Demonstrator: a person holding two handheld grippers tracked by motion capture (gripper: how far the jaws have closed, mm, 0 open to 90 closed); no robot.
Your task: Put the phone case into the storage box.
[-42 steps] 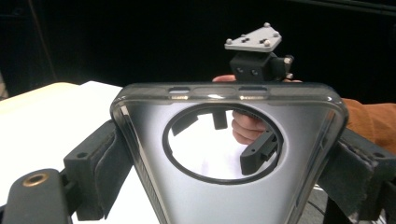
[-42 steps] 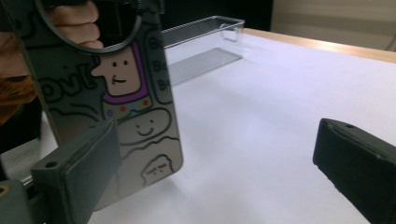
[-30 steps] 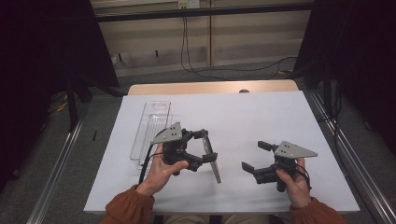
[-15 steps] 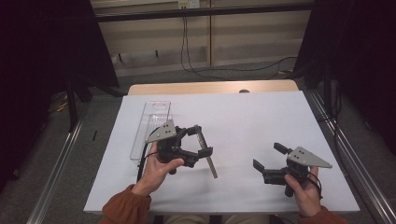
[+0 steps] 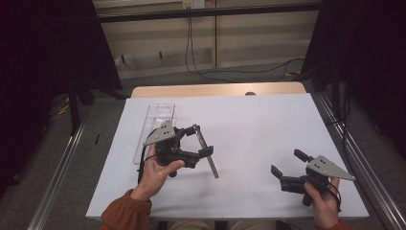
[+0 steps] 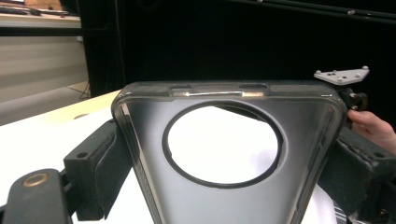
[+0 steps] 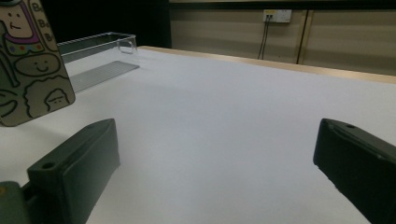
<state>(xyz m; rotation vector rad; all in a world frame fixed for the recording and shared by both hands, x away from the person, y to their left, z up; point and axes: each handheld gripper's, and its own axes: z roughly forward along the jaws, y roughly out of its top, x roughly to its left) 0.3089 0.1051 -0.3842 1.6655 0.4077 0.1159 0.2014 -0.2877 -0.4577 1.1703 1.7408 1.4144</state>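
The left gripper clamps a phone case by its side edges above the white table, just right of a clear plastic tray. The right gripper, jaws wide apart and empty, hovers well apart.

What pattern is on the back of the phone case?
Cartoon faces on a tan ground cover the phone case, best seen in the right gripper view.

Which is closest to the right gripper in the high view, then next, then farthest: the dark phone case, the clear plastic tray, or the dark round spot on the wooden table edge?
From the right gripper:
1. Dark phone case, held in the left gripper, mid-table.
2. Clear plastic tray, far left.
3. Dark round spot, far wooden edge; close to the tray's distance, hard to call.
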